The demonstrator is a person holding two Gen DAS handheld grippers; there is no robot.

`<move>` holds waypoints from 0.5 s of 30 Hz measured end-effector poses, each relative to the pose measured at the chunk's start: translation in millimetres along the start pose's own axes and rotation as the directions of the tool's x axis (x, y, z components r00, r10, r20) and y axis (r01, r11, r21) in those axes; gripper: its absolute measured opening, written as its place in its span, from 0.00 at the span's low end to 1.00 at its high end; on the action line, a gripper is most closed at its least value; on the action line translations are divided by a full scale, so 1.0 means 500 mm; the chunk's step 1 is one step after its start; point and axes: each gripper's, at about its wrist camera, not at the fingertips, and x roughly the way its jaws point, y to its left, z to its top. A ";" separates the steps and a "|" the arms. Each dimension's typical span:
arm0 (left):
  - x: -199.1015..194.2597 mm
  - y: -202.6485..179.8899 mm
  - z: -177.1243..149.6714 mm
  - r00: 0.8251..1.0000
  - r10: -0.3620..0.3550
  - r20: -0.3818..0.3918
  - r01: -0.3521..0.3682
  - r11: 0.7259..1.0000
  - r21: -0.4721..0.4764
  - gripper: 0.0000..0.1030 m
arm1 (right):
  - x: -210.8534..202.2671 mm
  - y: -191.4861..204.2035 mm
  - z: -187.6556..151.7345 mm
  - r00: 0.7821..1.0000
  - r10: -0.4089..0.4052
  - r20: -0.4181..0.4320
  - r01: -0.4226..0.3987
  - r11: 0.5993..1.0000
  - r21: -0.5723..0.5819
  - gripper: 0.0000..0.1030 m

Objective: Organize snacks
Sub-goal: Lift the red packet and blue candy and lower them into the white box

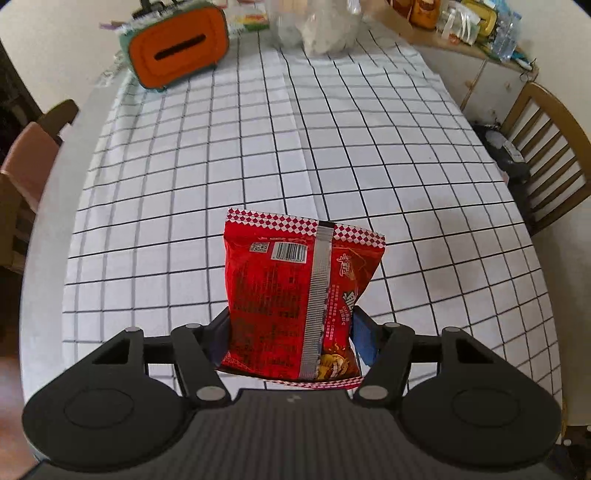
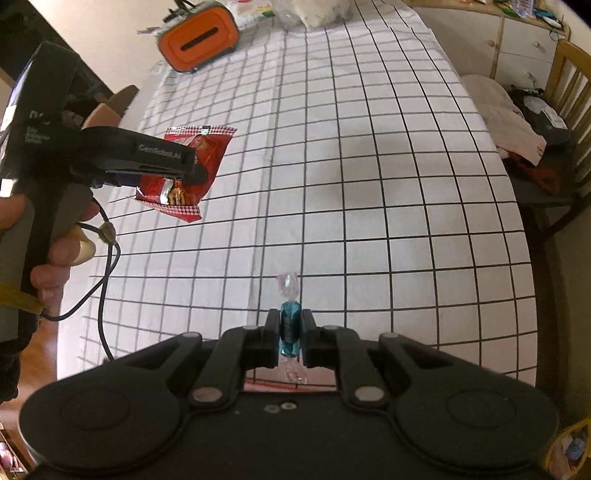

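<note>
The fingers (image 1: 364,341) of the left gripper (image 1: 291,341) are clenched on the lower half of a red foil snack bag with a checkered seal strip (image 1: 295,288), which stands up between them with its barcode and silver back seam facing the camera; in the right wrist view the same bag (image 2: 184,173) hangs clear above the white counter cloth with its black grid (image 2: 369,184), not touching it. The right gripper (image 2: 291,332) has its fingers (image 2: 271,332) pressed tight on a small teal candy in a clear twisted wrapper (image 2: 290,328), one twist poking out ahead of the tips and the other behind them. A person's hand (image 2: 55,254) wraps the left tool's handle, a black cable looping below it. Both snacks seem to be in the carrying step: picked up and in the air, not yet set anywhere. At the far end of the counter sit an orange slotted box with a green fringed rim (image 1: 177,51) and a clear plastic bag of pale contents (image 1: 328,29) (whether either is the intended home for the snacks cannot be told). The next move likely calls for bringing each item over a chosen spot, lowering it until it rests, then easing the grip gently, since the puffed bag could tip and the candy could roll.
</note>
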 end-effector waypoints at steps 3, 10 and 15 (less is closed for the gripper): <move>-0.045 -0.005 -0.021 1.000 -0.009 0.029 0.008 1.000 0.007 0.63 | -0.027 0.003 -0.011 1.000 0.020 0.013 -0.020 1.000 -0.022 0.09; -0.152 -0.029 -0.092 0.996 -0.025 0.082 0.023 0.999 0.026 0.63 | -0.092 0.011 -0.048 0.996 0.077 0.037 -0.074 0.994 -0.078 0.09; -0.209 -0.048 -0.153 0.994 -0.043 0.101 0.040 0.998 0.039 0.63 | -0.124 0.012 -0.085 0.993 0.115 0.033 -0.111 0.987 -0.120 0.09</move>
